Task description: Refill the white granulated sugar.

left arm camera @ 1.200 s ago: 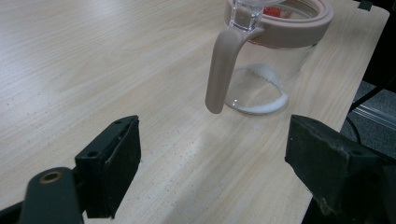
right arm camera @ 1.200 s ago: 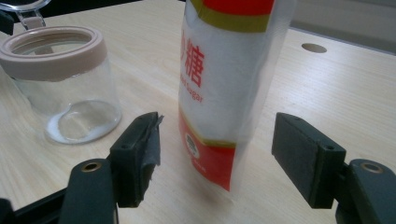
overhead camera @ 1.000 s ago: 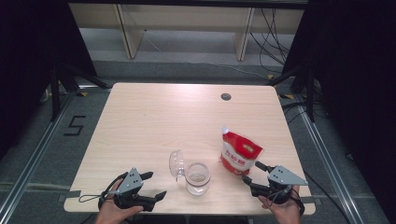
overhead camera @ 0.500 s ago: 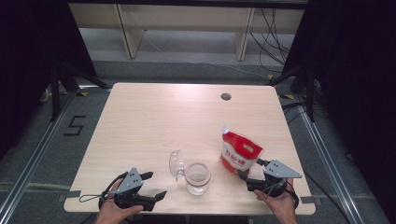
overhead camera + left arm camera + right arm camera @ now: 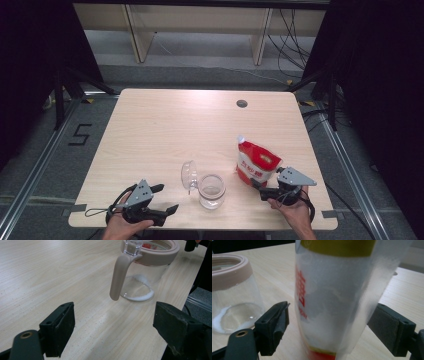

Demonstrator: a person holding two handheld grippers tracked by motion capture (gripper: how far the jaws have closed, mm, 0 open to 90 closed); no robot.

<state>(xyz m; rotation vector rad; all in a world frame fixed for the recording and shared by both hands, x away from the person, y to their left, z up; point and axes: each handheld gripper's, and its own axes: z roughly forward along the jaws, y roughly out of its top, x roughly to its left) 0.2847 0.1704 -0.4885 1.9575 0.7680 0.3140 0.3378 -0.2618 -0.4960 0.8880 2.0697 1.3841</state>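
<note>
Both grippers wide: right gripper (image 5: 329, 325) straddles pouch (image 5: 337, 297) untouched; left gripper (image 5: 113, 327) faces jar (image 5: 147, 267).

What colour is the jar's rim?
Dusty pink, matching its handle; the jar rim shows best in the left gripper view.

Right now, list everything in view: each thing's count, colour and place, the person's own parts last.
Table: one, light wood, centre of the high view.
Jar: one, clear glass with a beige rim and handle, lid flipped open, near the front edge, a little white powder at the bottom.
Pouch: one, red and white with a white spout, standing right of the jar, between the right gripper's jaws.
Cable hole: one, dark, far right of the tabletop.
Left gripper: one, black, open, front left.
Right gripper: one, black, open around the pouch.
</note>
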